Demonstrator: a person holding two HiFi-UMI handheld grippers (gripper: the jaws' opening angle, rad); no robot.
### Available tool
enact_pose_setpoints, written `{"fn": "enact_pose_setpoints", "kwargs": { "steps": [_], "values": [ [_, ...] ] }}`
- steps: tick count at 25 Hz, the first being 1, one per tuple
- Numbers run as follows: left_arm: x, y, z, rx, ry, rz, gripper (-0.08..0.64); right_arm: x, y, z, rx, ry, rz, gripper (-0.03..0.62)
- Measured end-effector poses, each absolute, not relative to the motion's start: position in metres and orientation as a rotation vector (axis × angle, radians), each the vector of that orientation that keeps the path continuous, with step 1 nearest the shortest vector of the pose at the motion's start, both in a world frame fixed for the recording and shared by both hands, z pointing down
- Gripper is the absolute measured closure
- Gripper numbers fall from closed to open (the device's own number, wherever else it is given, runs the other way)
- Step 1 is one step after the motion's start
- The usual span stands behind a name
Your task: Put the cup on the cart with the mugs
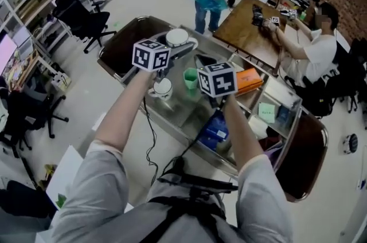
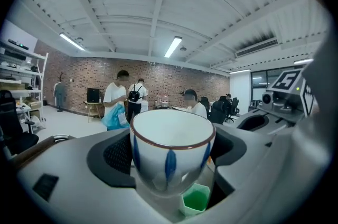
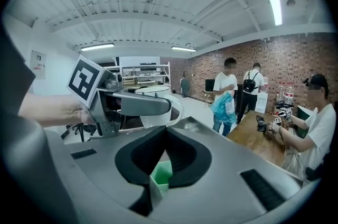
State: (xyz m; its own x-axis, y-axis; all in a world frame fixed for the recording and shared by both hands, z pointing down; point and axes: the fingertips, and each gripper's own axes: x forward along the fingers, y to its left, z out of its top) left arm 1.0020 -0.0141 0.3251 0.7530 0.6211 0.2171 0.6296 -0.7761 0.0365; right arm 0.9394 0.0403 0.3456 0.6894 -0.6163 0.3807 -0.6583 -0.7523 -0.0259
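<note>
Cup (image 2: pixel 171 138), white ceramic w/ blue strokes and a brown rim, sits upright between the jaws of my left gripper (image 2: pixel 170 153), pads pressing it from both sides. It's held in the air over the far side of the shiny steel cart (image 1: pixel 189 116), not touching it. Below and beyond it stands a small green plastic cup (image 2: pixel 196 199) on the cart top, near a white mug (image 1: pixel 162 87). My right gripper (image 3: pixel 166 130) hangs just beside the left, jaws together at the tips, nothing gripped; green cup shows thru the gap. Orange box (image 1: pixel 250 80) lies further right on the cart.
</note>
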Motion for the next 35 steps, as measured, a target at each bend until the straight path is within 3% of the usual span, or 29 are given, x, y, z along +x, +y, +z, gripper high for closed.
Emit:
{"fn": "enact_pose_setpoints", "kwargs": {
  "steps": [18, 35],
  "values": [
    [1.116, -0.003, 0.393, -2.874, -1.151, -0.359, 0.147, 1.033, 0.030, 0.388, 2.774, -0.905, 0.718, 0.586],
    [1.155, 0.004, 0.466, -2.833, -1.157, -0.635, 0.149, 1.060, 0.037, 0.415, 2.780, -0.861, 0.790, 0.586]
  ]
}}
